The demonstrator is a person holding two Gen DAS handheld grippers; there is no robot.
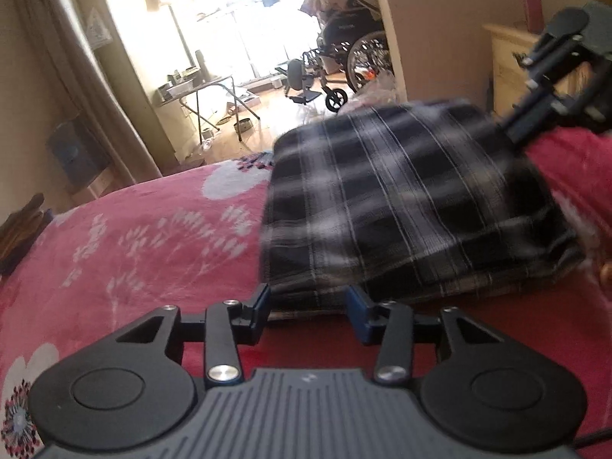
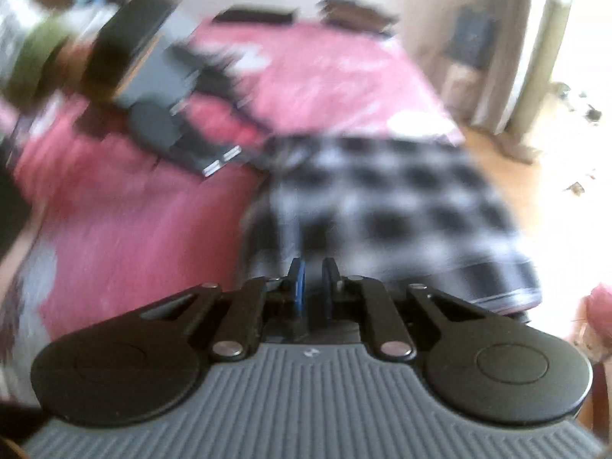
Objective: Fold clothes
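A dark plaid garment [image 1: 401, 199] lies folded into a rough rectangle on the pink floral blanket [image 1: 145, 229]. In the left wrist view my left gripper [image 1: 309, 304] stands at its near edge, jaws apart, with the hem lying loose between the blue pads. At the garment's far right corner my right gripper [image 1: 510, 130] reaches in. The blurred right wrist view shows the right gripper [image 2: 313, 277] nearly closed, pinching a strip of the plaid garment [image 2: 382, 199]. The left gripper [image 2: 225, 160] appears there at upper left, beside a green sleeve [image 2: 34, 57].
The blanket [image 2: 325, 76] covers a bed whose far edge drops to a wooden floor [image 1: 279, 111]. Beyond it stand a wheelchair [image 1: 344, 61], a folding table [image 1: 199, 88] and a tall cabinet [image 1: 126, 57]. A pale wooden nightstand [image 1: 508, 65] is at the right.
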